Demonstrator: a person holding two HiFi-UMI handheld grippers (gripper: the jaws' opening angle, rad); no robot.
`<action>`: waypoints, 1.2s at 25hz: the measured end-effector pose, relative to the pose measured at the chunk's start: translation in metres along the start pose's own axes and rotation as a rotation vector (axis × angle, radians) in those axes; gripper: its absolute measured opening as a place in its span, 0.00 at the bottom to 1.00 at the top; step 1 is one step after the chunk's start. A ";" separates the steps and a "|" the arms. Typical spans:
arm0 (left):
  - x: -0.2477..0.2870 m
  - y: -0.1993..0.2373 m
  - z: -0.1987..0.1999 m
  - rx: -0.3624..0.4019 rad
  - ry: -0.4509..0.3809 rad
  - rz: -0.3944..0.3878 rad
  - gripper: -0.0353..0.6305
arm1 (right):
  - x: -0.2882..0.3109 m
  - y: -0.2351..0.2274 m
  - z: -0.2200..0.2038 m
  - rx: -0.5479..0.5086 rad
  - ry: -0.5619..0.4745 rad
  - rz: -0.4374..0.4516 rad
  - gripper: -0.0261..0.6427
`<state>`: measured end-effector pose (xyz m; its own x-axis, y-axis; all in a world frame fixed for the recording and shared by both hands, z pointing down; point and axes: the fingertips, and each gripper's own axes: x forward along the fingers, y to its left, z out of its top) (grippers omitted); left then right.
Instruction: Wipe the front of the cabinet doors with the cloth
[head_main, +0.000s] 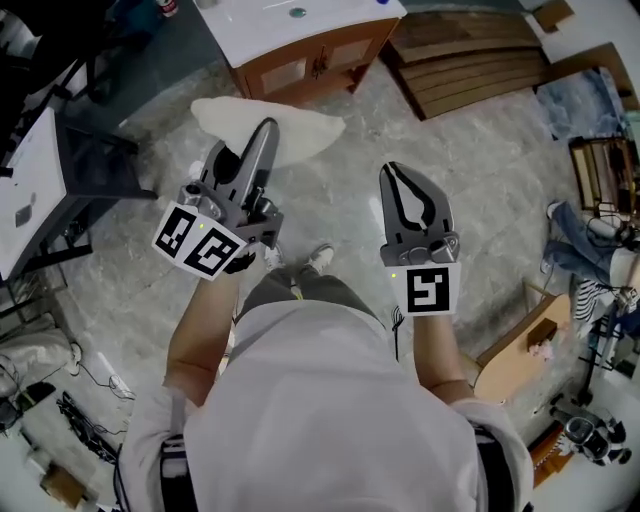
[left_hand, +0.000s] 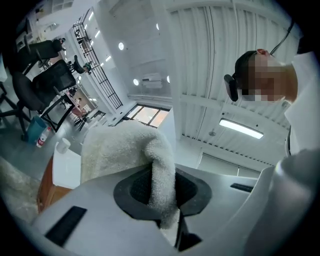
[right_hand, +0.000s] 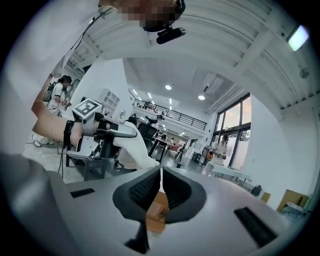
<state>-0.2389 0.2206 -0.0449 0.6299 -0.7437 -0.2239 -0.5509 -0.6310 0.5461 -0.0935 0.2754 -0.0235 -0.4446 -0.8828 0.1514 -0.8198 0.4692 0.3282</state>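
1. Desk (head_main: 22, 190), far left of the head view: flat white top, dark frame below.

2. Floor (head_main: 140, 280): grey, marbled, polished stone.

3. Left gripper (head_main: 266, 128): grey moulded body with long tapered jaws. Its cube (head_main: 197, 240) carries black-and-white square markers in blocky patterns, not letters. In the left gripper view the left gripper (left_hand: 164, 202) has ribbed dark pads, and its jaws are clamped on a fold of cloth running down between them.

4. Cloth (head_main: 300, 132): white, soft, nubbly terry pile. In the head view it spreads in a rounded oblong past the jaw tips. In the left gripper view the cloth (left_hand: 117, 150) bunches above the pads. It is held in the air in front of the cabinet and apart from its doors.

5. Cabinet (head_main: 262, 30): smooth white top on a reddish-brown wooden body. Two doors (head_main: 287, 73) have paler inset panels, with a small dark handle between them.

6. Right gripper (head_main: 413, 180): same grey make, one square marker facing up. In the right gripper view the right gripper (right_hand: 160, 182) has its jaws pressed together with nothing between them. Brown wood shows through the gap below the pads.

7. Planks (head_main: 470, 55), upper right: stacked brown slatted wood with visible grain.
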 end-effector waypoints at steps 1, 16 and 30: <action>0.002 -0.002 -0.003 -0.001 0.002 0.004 0.14 | -0.003 -0.004 -0.001 -0.001 -0.002 -0.003 0.10; 0.044 -0.010 -0.019 0.041 -0.005 0.020 0.14 | -0.004 -0.039 -0.018 0.010 -0.027 0.020 0.10; 0.129 0.078 -0.041 -0.023 0.068 0.020 0.14 | 0.093 -0.104 -0.047 0.020 0.031 -0.028 0.10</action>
<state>-0.1776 0.0848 0.0019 0.6550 -0.7389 -0.1580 -0.5513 -0.6104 0.5688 -0.0329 0.1433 0.0004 -0.4107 -0.8955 0.1713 -0.8389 0.4448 0.3138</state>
